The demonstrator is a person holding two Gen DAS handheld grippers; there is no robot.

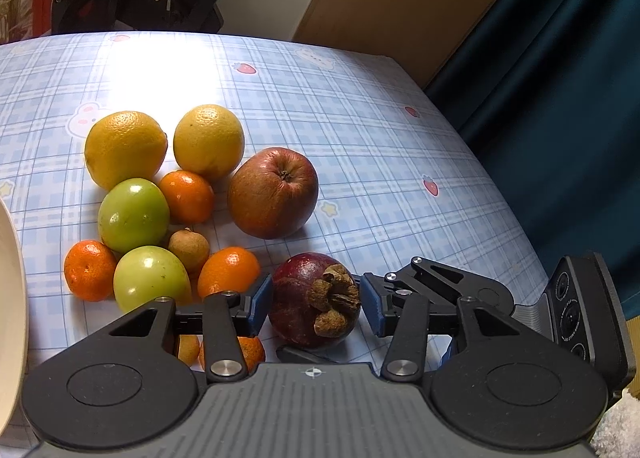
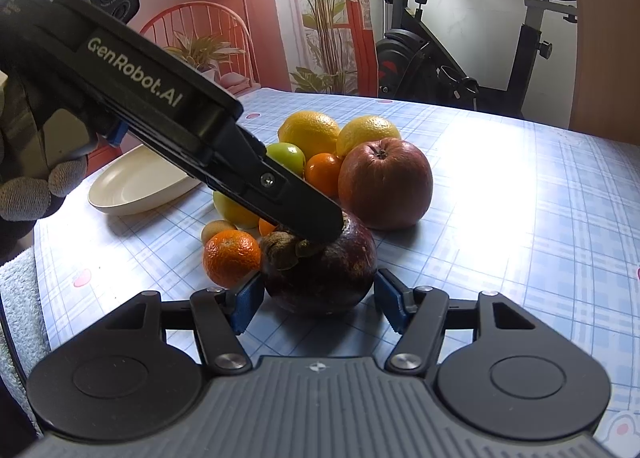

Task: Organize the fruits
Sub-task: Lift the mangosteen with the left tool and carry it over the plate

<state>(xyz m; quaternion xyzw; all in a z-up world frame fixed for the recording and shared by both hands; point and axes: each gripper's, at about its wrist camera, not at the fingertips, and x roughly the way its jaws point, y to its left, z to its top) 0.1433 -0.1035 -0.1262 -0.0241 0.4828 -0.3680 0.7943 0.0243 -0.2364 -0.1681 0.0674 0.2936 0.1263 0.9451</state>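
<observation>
Mangosteen (image 1: 310, 300) is seated on the cloth (image 1: 360, 138), between both pairs of pads. Left gripper (image 1: 316, 308) is spread, gaps seen either side. Right gripper (image 2: 320, 300) brackets it from the near side; contact cannot be told. Plate (image 2: 136, 182) lies left.

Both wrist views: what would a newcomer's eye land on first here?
Most striking is the dark purple mangosteen on the checked tablecloth, bracketed by both grippers at once: the left gripper and the right gripper each have blue pads on either side of it, small gaps showing. Just behind sits a heap of citrus and green fruit beside a big red apple, with a cream plate off to the side.
</observation>
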